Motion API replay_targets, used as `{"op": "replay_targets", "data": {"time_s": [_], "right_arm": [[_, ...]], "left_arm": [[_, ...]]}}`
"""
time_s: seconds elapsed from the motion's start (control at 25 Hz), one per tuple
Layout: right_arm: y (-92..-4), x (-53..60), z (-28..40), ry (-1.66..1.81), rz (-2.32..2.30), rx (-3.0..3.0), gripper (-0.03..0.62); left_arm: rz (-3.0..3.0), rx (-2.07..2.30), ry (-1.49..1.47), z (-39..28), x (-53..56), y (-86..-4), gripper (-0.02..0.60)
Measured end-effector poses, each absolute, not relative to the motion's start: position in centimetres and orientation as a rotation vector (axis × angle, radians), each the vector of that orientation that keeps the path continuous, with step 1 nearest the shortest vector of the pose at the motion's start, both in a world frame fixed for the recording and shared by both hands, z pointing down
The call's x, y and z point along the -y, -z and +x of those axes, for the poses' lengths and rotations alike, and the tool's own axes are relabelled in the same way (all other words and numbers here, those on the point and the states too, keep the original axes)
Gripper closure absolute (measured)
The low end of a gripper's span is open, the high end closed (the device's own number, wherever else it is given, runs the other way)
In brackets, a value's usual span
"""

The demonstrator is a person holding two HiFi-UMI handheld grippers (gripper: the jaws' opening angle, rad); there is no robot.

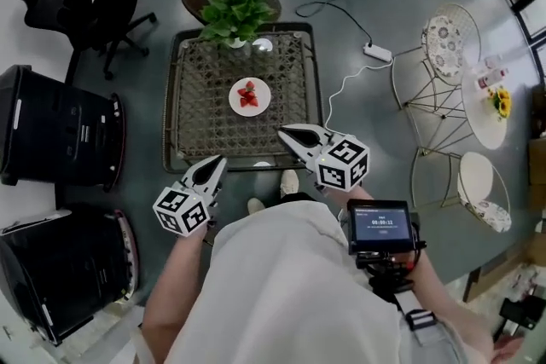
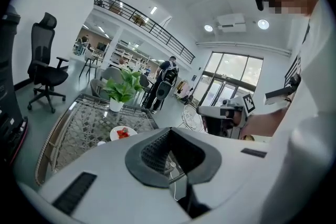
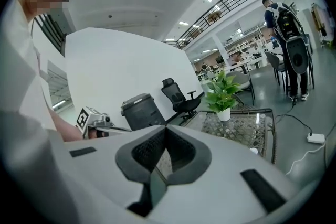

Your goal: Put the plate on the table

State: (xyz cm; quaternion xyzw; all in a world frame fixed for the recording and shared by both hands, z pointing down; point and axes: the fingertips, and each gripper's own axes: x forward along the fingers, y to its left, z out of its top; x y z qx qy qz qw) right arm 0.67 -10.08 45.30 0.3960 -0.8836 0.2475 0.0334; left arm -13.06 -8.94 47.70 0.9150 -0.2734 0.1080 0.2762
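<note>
2 grippers, both clenched on nothing: seen from its own camera, the left gripper (image 2: 169, 150) has its dark pads drawn together with only floor showing past them, and the right gripper (image 3: 164, 153) is just as tightly closed and empty.

From the head view, the right gripper (image 1: 287, 133) reaches over the near edge of the worktop (image 1: 174, 111), while the left gripper (image 1: 218, 163) sits back at about the near rim. The plate (image 1: 250, 97) lies ahead of both, roughly between their lines and apart from each. It rests flat near the middle of the worktop with red strawberries (image 1: 248, 95) on it. The right gripper is the nearer of the 2. Being round, the plate offers no long axis to line up on. A potted plant (image 1: 235, 8) stands at the far edge, well apart from it.

Both forearms are bent close to the person's body, with the grippers angled inward toward the plate and tipped only slightly downward.

Judging by how things lie, the plate is already set down and nothing remains to place.
</note>
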Motion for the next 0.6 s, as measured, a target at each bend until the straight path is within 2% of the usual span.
{"op": "replay_targets", "data": {"time_s": [0.6], "right_arm": [[-44.3,10.1,1.9,-0.740,1.173,2.721,0.591]], "left_arm": [[2.440,0.744,-0.269,-11.1,9.5,-47.6,0.578]]}}
